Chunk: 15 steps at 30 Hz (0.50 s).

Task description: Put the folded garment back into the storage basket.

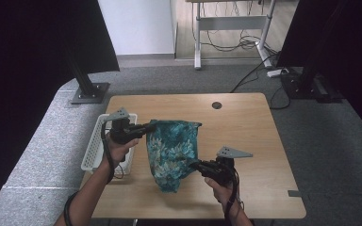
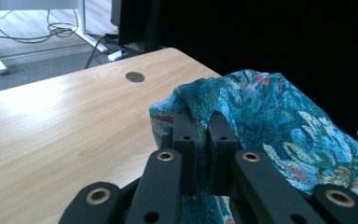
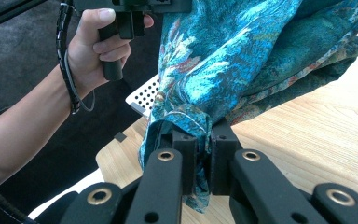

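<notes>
Both grippers, left (image 1: 147, 127) and right (image 1: 194, 165), pinch the cloth (image 1: 172, 150) lifted mid-frame; placing it in the basket (image 1: 92, 157) at left seems undone.

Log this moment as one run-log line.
left gripper: shut on teal cloth | right gripper: shut on teal cloth | cloth: held up between both, above table | basket: beside left hand

The cloth (image 1: 173, 149) was teal and turquoise with a pale floral print and small red flecks. The basket (image 1: 93, 149) at frame left was white, the table (image 1: 245, 127) light wood-grain.
</notes>
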Each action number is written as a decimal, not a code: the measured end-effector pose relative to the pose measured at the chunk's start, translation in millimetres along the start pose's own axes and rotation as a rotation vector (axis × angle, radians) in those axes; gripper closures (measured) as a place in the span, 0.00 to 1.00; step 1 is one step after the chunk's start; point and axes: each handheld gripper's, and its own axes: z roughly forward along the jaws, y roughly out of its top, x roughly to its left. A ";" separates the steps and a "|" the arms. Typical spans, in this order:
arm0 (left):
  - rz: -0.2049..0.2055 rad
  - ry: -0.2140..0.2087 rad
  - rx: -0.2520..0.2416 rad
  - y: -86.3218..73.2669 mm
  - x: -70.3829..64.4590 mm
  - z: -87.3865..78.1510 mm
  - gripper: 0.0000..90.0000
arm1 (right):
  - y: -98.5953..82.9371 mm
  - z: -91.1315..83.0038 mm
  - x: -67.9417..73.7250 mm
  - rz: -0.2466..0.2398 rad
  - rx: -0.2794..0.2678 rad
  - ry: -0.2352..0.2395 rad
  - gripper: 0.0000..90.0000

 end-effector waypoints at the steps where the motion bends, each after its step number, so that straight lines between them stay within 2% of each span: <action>1: 0.000 0.001 0.000 -0.3 0.6 -0.7 0.93 | 0.4 0.8 0.3 -0.001 0.001 0.001 0.94; 15: -0.006 0.015 -0.006 -1.5 9.2 -12.4 0.93 | 5.2 13.7 3.0 0.000 -0.004 0.019 0.94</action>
